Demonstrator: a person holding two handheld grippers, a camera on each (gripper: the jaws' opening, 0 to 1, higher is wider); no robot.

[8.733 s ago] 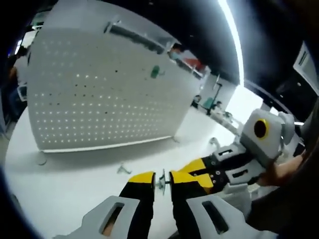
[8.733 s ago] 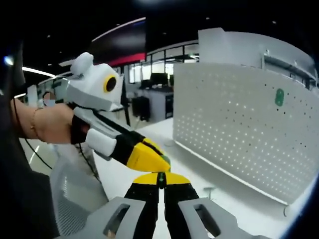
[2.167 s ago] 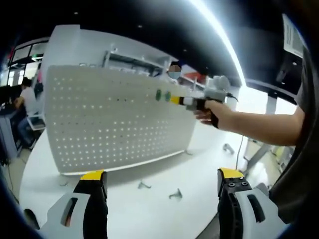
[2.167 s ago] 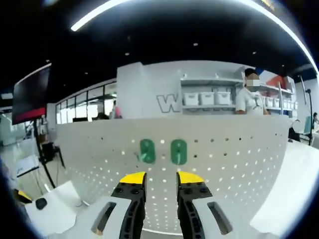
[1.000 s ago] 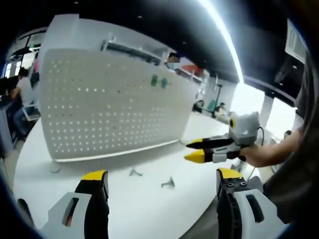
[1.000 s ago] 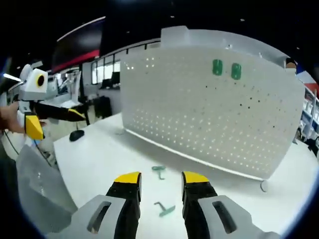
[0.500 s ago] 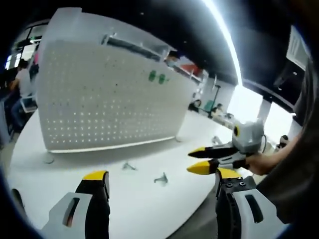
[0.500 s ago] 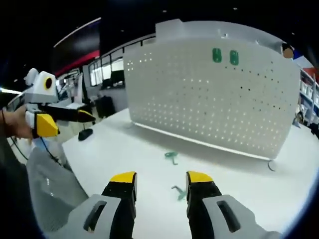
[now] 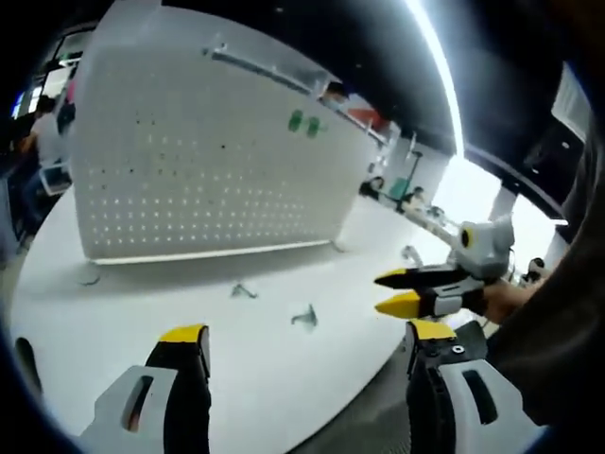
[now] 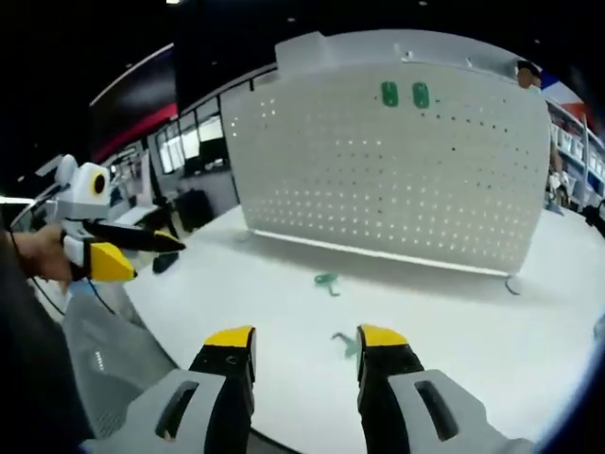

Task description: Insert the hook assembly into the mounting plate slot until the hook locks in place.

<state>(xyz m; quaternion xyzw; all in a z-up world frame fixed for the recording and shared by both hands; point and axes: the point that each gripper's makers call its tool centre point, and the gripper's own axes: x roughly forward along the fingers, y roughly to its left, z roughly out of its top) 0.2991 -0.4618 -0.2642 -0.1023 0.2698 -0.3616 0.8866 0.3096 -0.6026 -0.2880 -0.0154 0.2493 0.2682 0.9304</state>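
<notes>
In the right gripper view, the right gripper [image 10: 301, 352] stood spread and empty at the bottom of the frame. Two green hooks [image 10: 404, 95] sat side by side high on the white pegboard [image 10: 397, 180]. Two loose hooks [image 10: 327, 281] lay on the counter [image 10: 444, 312]. The left gripper [image 9: 301, 345] was spread wide and empty.

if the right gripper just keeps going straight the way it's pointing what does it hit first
Probably the green hook lying on the white table, just ahead between the open jaws of the right gripper. Beyond it stands the pegboard. Depth is hard to judge here.
</notes>
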